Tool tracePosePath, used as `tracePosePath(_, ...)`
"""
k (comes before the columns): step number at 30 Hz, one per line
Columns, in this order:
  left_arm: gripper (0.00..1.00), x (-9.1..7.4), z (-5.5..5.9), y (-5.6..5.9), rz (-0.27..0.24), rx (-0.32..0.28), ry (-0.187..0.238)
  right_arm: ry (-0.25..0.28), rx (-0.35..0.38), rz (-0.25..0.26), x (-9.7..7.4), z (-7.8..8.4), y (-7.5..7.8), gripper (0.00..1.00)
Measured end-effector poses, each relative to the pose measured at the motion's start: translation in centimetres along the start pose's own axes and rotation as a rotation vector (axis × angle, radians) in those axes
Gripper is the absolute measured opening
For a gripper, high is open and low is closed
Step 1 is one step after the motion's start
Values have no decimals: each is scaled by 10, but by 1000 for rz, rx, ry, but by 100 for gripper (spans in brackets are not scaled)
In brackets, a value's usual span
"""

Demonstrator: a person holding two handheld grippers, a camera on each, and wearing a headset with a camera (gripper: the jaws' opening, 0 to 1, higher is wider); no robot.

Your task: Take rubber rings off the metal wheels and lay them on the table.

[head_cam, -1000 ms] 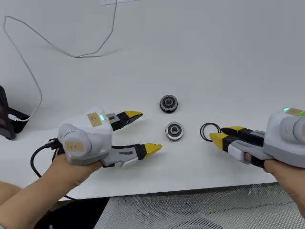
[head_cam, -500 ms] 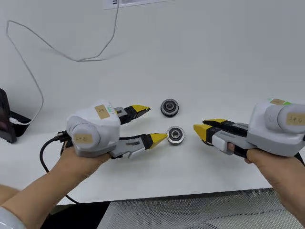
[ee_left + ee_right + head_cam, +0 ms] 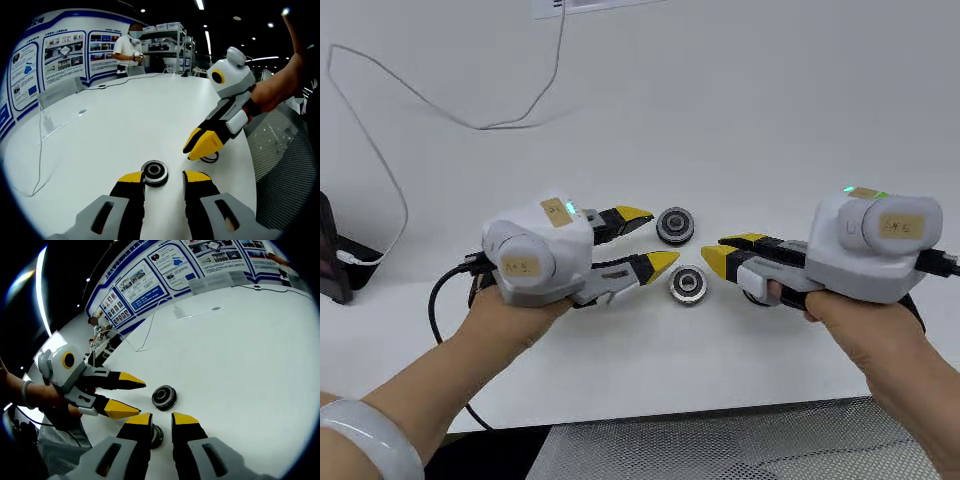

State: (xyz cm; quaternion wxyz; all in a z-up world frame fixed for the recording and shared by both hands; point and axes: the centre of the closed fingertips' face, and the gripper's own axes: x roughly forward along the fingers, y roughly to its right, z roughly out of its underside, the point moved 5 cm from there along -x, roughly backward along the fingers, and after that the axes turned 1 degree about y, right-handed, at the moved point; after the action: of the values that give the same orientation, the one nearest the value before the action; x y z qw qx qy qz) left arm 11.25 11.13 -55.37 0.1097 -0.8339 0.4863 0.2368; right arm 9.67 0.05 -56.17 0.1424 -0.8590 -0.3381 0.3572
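Two metal wheels lie mid-table: the far wheel (image 3: 675, 225) has a black rim, the near wheel (image 3: 688, 284) looks more silvery. My left gripper (image 3: 648, 240) is open, its tips just left of both wheels; a wheel (image 3: 154, 172) sits right at its tips. My right gripper (image 3: 725, 252) comes in from the right, slightly open and holding nothing, just above and right of the near wheel. From the right gripper, one wheel (image 3: 164, 397) lies ahead and the other wheel (image 3: 156, 435) is half hidden behind a jaw. A loose rubber ring (image 3: 210, 158) lies under the right gripper (image 3: 205, 142).
A thin grey cable (image 3: 440, 110) loops across the back of the white table (image 3: 800, 130). A dark device (image 3: 332, 262) sits at the left edge. The table's front edge (image 3: 720, 405) runs just below my hands. A person (image 3: 131, 47) stands far off.
Both grippers have moved inward toward the two wheels. The right gripper now covers the loose ring that lay in plain sight a second ago. The wheels have not moved.
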Motion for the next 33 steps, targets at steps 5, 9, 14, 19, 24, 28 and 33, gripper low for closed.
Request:
tracePosePath(5,29,7,-2,-3,0,7,-5,10,8,-4,2,-3,-1,16)
tracePosePath(9,24,12,-3,-6,-2,7,-5,11,10,-3,2,-3,0,16)
tracePosePath(14,22,19,-4,-9,-9,6,-13,13,18,1,2,-2,1,16)
tracePosePath(19,19,23,-2,-9,-10,22,-41,21,37,1,4,-2,2,14)
tracePosePath(24,18,26,1,-8,-6,23,-61,22,31,6,10,-2,3,12)
tracePosePath(28,17,27,2,-8,-5,30,-67,27,34,4,13,-4,5,11)
tracePosePath(33,15,30,1,-11,-4,31,-65,32,44,4,16,-6,6,11)
